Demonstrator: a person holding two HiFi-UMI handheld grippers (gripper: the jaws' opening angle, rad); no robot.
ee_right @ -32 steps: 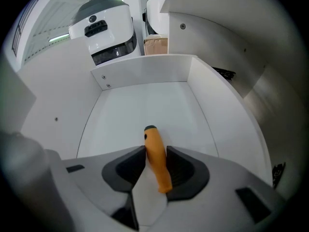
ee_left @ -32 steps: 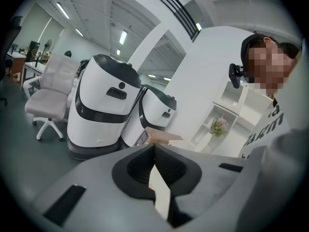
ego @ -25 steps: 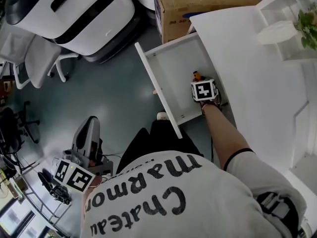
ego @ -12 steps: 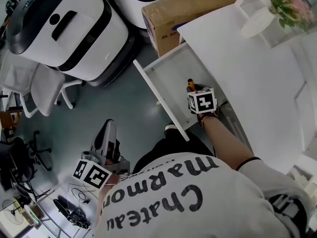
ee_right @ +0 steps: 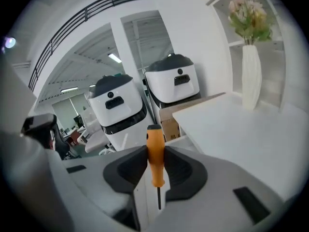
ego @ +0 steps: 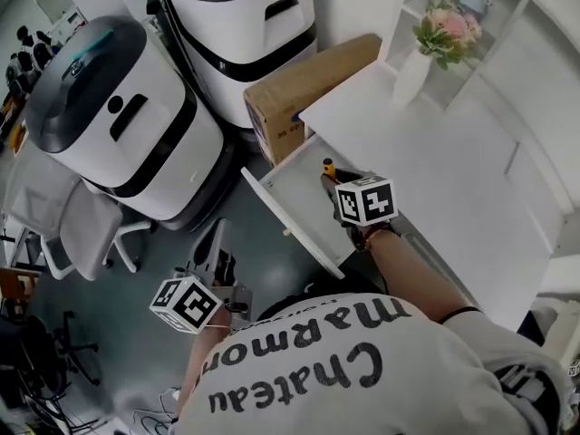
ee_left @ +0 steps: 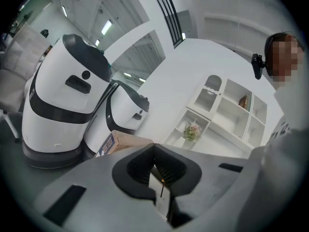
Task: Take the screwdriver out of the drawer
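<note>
My right gripper [ee_right: 154,148]: above drawer [ego: 290,188], tilted down, jaws just closed on screwdriver [ee_right: 155,166]. Left gripper [ee_left: 154,146]: near level, jaws together.

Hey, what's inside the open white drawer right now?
Only bare white floor shows in the drawer. The right gripper, shut on the orange screwdriver, is above it and covers the part toward the desk, so anything there cannot be seen.

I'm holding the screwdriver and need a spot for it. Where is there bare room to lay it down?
The white desktop is bare between the vase and the open drawer. Left of the drawer it is crowded: cardboard box, two white machines.
</note>
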